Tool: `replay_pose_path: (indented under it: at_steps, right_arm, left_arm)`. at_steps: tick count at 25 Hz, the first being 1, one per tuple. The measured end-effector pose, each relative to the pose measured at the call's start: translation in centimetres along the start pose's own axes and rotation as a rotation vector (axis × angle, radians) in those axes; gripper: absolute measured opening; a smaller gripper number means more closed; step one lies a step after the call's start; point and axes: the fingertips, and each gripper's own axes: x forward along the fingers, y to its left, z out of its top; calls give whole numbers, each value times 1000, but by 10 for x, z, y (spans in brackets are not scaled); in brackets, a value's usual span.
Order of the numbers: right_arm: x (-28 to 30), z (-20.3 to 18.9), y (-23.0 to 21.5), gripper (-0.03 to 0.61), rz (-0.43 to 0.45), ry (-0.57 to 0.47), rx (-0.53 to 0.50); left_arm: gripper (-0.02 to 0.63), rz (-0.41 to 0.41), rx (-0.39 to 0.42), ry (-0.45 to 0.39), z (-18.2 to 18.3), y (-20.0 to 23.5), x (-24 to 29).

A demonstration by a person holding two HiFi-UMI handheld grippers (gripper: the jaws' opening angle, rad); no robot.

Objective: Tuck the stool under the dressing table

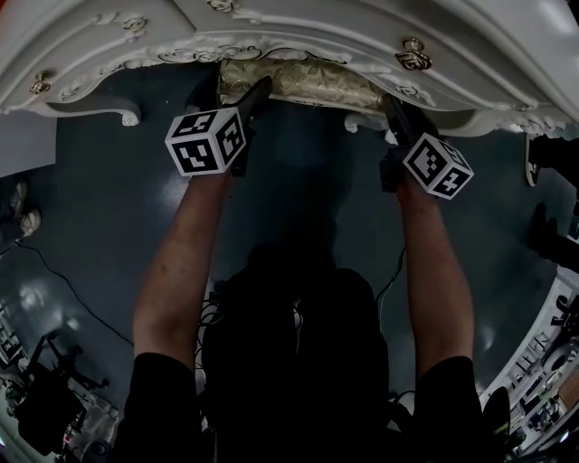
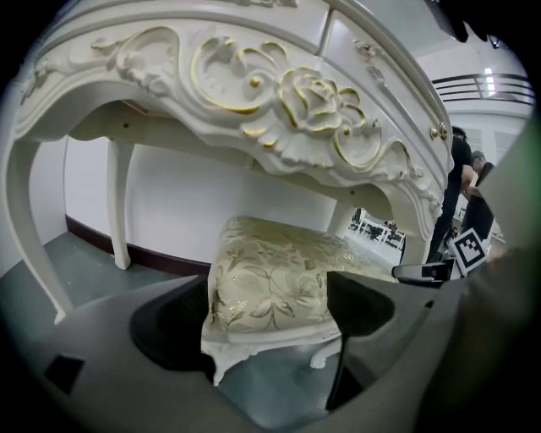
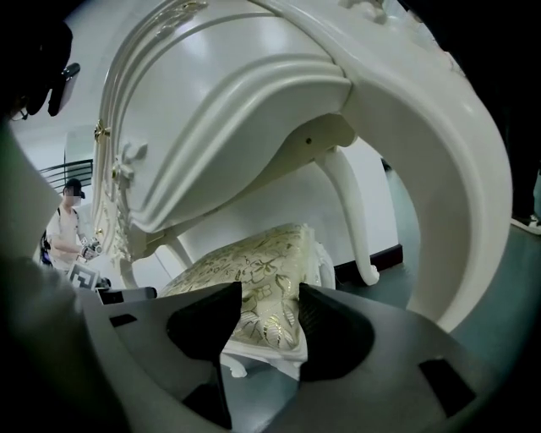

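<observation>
Head view: one stool (image 1: 298, 80) sits mostly under the one dressing table (image 1: 271, 27), with only its near edge showing past the carved front. Two grippers, left gripper (image 1: 258, 92) and right gripper (image 1: 392, 107), each clamp a near corner. Bare floor (image 1: 308, 190) lies open nearer.

no readable text, labels or numbers; only square markers on gripper cubes (image 1: 207, 141).

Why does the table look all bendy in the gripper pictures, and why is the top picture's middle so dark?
Left gripper view: the wide-angle lens bows the dressing table into a curve. Right gripper view: same bending, the table's edge looming over the stool. Head view: the person in dark clothes fills the middle; glare spots dot the floor.
</observation>
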Motion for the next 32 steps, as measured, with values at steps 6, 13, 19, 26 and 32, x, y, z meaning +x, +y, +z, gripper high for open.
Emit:
replay_pose_path:
  at_steps: [6, 13, 19, 26, 32]
  right_arm:
    - [-31, 5, 4, 177, -17, 17, 13]
    - [-84, 5, 69, 103, 73, 105, -4]
    - [-156, 54, 148, 89, 167, 137, -22]
    - [-243, 116, 244, 71, 307, 156, -97]
    - [-311, 165, 286, 69, 356, 129, -117]
  left_arm:
    - [439, -11, -36, 27, -5, -8, -37]
    - [380, -41, -7, 65, 13, -57, -103]
    - [281, -59, 27, 92, 66, -121, -176]
    - [105, -146, 20, 29, 134, -202, -276]
    - [75, -182, 41, 11, 168, -233, -342]
